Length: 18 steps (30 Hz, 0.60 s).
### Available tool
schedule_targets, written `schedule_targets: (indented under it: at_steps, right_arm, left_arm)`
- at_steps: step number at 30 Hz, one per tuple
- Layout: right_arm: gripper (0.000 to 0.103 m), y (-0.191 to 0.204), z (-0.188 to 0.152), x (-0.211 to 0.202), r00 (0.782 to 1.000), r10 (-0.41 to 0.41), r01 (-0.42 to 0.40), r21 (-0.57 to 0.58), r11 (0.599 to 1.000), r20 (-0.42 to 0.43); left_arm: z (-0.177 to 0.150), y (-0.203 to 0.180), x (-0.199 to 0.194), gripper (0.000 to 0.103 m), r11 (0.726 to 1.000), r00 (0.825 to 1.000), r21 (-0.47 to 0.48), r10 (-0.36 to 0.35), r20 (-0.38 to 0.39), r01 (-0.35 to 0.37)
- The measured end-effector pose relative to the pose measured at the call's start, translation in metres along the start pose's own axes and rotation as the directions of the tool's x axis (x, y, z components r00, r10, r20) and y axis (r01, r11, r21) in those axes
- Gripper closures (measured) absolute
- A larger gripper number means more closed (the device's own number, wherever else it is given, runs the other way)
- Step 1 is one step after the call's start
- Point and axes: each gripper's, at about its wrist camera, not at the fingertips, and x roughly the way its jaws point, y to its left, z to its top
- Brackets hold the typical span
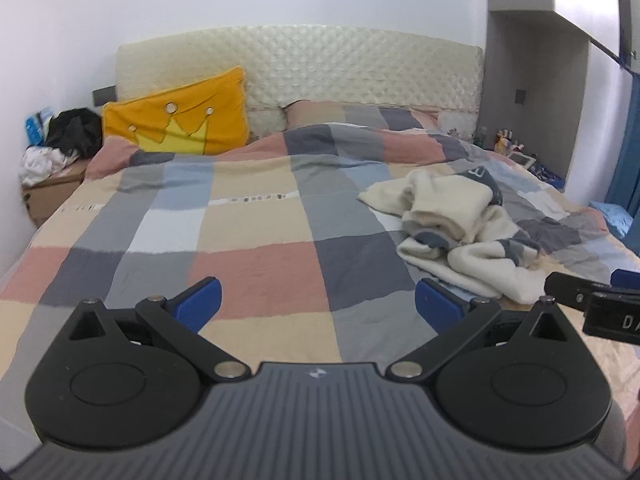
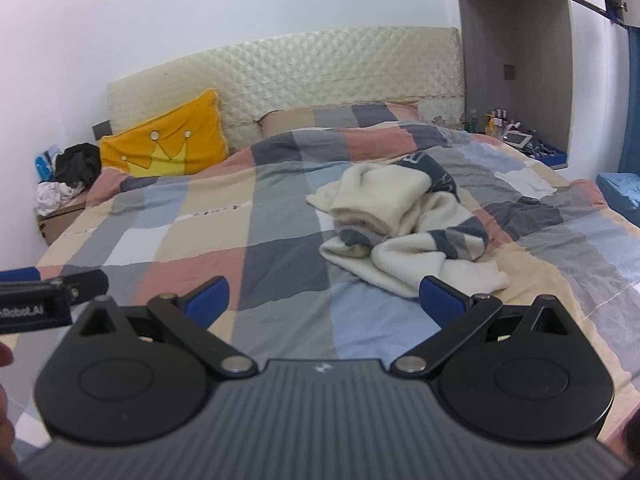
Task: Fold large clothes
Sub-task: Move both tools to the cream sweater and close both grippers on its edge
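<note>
A crumpled cream garment (image 1: 452, 224) with dark blue-grey stripes lies in a heap on the right half of the checked bed cover (image 1: 256, 264). In the right wrist view the same garment (image 2: 400, 220) sits just ahead and slightly right of centre. My left gripper (image 1: 318, 304) hovers open above the bed's near edge, left of the heap, with nothing between its blue pads. My right gripper (image 2: 324, 300) is open too, its right pad close to the garment's near hem. Each gripper shows at the edge of the other's view.
An orange crown pillow (image 1: 180, 120) leans on the quilted headboard (image 1: 320, 64). A bedside box with dark and white clothes (image 1: 64, 144) stands far left. A shelf with bottles and a tablet (image 2: 516, 132) is at the right, beside a blue curtain (image 1: 628, 148).
</note>
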Motion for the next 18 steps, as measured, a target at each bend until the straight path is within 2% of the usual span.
schedule_targets:
  at_steps: [5, 13, 18]
  right_arm:
    - [0.0, -0.018, 0.005, 0.017, 0.999, -0.035, 0.035, 0.04, 0.999, 0.0]
    - [0.0, -0.041, 0.01, 0.057, 0.998, -0.058, 0.059, 0.085, 0.995, -0.012]
    - [0.0, -0.05, 0.016, 0.081, 0.998, -0.067, 0.064, 0.111, 0.992, 0.022]
  left_arm:
    - [0.012, -0.017, 0.037, 0.0, 0.998, 0.999, 0.048, -0.038, -0.001, 0.038]
    - [0.026, -0.037, 0.115, 0.0, 0.99, 0.99, 0.056, -0.125, -0.068, 0.129]
    - [0.036, -0.052, 0.164, 0.0, 0.983, 0.984, 0.085, -0.159, -0.08, 0.165]
